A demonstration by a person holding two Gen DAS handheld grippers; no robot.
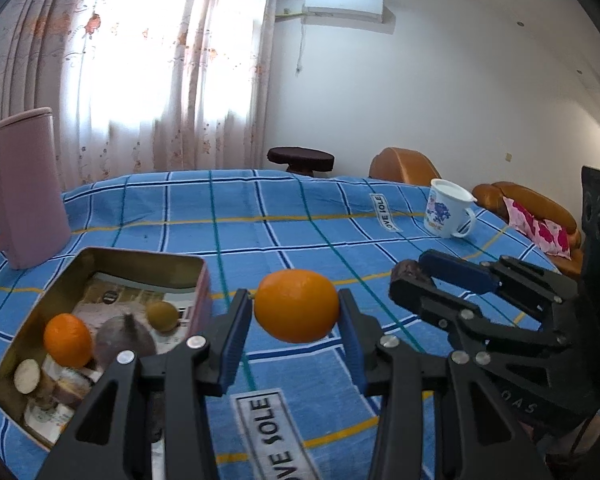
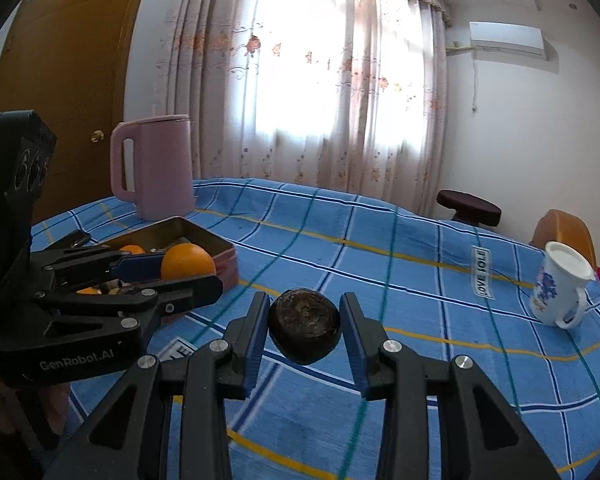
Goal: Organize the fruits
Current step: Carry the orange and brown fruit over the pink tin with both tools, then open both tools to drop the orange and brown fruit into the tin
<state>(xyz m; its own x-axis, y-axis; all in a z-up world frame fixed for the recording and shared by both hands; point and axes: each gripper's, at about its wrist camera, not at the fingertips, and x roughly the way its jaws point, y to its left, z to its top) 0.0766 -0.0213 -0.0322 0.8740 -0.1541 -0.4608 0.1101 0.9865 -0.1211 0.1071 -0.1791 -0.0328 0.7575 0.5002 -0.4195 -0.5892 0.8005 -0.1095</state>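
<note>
My left gripper (image 1: 296,312) is shut on an orange (image 1: 297,306) and holds it above the blue checked cloth, just right of an open metal tin (image 1: 198,276). The tin holds another orange (image 1: 68,340), a dark purple fruit (image 1: 126,340), a small yellow-green fruit (image 1: 163,316) and a cut pale piece (image 1: 27,376). My right gripper (image 2: 304,326) is shut on a dark brown round fruit (image 2: 304,326) above the cloth. In the right wrist view the left gripper (image 2: 180,276) with its orange (image 2: 188,262) is at the left, in front of the tin (image 2: 224,250).
A pink kettle (image 1: 24,188) stands behind the tin at the far left. A white printed mug (image 1: 448,210) stands at the table's far right. A dark stool (image 1: 300,158) and brown chairs (image 1: 404,166) are beyond the table.
</note>
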